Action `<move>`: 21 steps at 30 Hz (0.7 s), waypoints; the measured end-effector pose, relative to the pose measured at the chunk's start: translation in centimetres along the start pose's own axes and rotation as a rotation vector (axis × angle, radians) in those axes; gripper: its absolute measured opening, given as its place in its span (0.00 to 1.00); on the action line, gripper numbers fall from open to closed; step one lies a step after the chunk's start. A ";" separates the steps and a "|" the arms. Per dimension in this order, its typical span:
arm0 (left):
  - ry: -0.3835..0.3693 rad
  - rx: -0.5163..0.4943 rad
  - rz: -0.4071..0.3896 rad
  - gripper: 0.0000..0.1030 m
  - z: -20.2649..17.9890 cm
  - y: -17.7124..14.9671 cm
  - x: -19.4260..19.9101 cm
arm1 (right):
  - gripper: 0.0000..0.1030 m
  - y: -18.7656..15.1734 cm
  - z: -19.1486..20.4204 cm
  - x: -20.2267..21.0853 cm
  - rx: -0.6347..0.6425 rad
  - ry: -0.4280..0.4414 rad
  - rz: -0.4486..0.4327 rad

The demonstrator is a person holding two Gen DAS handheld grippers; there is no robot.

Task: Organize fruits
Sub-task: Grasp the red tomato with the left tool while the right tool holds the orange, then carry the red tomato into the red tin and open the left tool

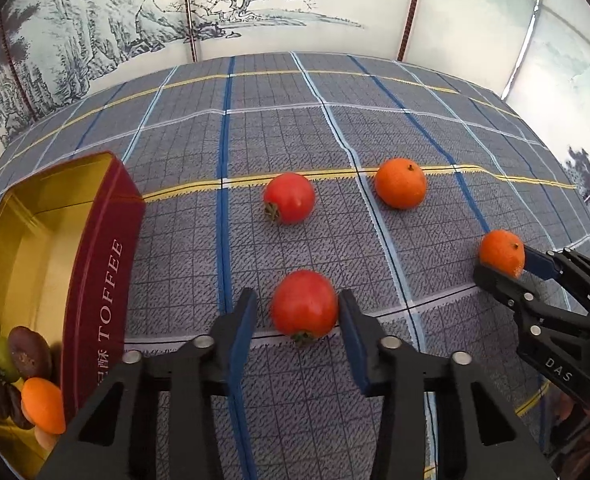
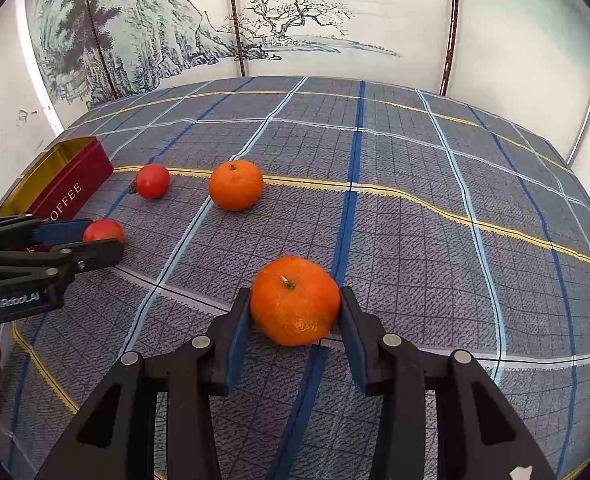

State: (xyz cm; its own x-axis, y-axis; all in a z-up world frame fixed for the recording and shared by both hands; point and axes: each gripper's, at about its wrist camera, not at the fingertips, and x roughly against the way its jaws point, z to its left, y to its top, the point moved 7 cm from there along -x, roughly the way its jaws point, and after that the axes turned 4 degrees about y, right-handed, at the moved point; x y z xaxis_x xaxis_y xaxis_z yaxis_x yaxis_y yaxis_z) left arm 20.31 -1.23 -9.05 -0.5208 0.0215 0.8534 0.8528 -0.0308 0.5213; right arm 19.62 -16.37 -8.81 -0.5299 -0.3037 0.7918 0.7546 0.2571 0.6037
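My left gripper (image 1: 297, 312) stands around a red tomato (image 1: 304, 304) on the checked cloth; the right pad touches it, a gap shows at the left pad. My right gripper (image 2: 295, 306) has both pads against an orange mandarin (image 2: 295, 300) that rests on the cloth. A second tomato (image 1: 289, 198) and a second mandarin (image 1: 400, 183) lie further back. A red TOFFEE tin (image 1: 99, 264) with a gold inside stands at the left and holds several fruits. The right gripper also shows in the left wrist view (image 1: 501, 262), the left gripper in the right wrist view (image 2: 107, 238).
The checked blue-grey cloth (image 2: 415, 220) covers the table. A painted folding screen (image 2: 295, 20) stands behind its far edge. In the tin lie dark brown fruits (image 1: 29, 350), a green one (image 1: 1, 356) and an orange one (image 1: 43, 404).
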 end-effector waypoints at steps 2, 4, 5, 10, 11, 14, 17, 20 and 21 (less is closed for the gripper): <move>-0.012 0.014 0.002 0.32 0.1 -0.1 -0.1 | 0.39 0.0 0.0 0.0 0.000 0.000 0.000; -0.016 0.016 0.002 0.32 0.1 -0.2 0.0 | 0.39 0.0 0.0 0.0 0.000 0.000 0.000; -0.016 0.014 0.001 0.32 0.1 -0.3 0.1 | 0.39 0.0 0.0 0.0 0.000 0.000 0.000; -0.019 0.013 0.003 0.32 0.0 -0.9 0.8 | 0.40 0.0 0.0 0.0 0.001 -0.001 0.000; -0.014 0.013 0.002 0.32 0.0 -1.1 1.1 | 0.40 0.0 0.0 0.0 0.001 -0.001 0.000; -0.013 0.003 -0.010 0.32 -0.1 -1.5 2.1 | 0.40 0.0 0.1 -0.1 0.002 -0.002 0.001; -0.017 0.008 -0.015 0.32 -0.1 -2.2 3.1 | 0.40 0.0 0.1 -0.1 0.004 -0.004 0.001; -0.012 0.013 -0.018 0.32 0.1 -2.8 4.1 | 0.39 -0.1 0.1 -0.2 0.006 -0.007 0.002; -0.014 0.016 -0.020 0.32 0.1 -2.9 4.4 | 0.39 -0.1 0.2 -0.2 0.008 -0.009 0.003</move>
State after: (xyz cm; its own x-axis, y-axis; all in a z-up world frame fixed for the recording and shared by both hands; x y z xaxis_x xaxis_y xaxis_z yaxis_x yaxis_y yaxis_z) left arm 15.54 -0.91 -6.80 -0.5376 0.0357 0.8424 0.8426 -0.0142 0.5383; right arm 19.62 -16.18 -9.01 -0.5314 -0.2945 0.7943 0.7532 0.2649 0.6021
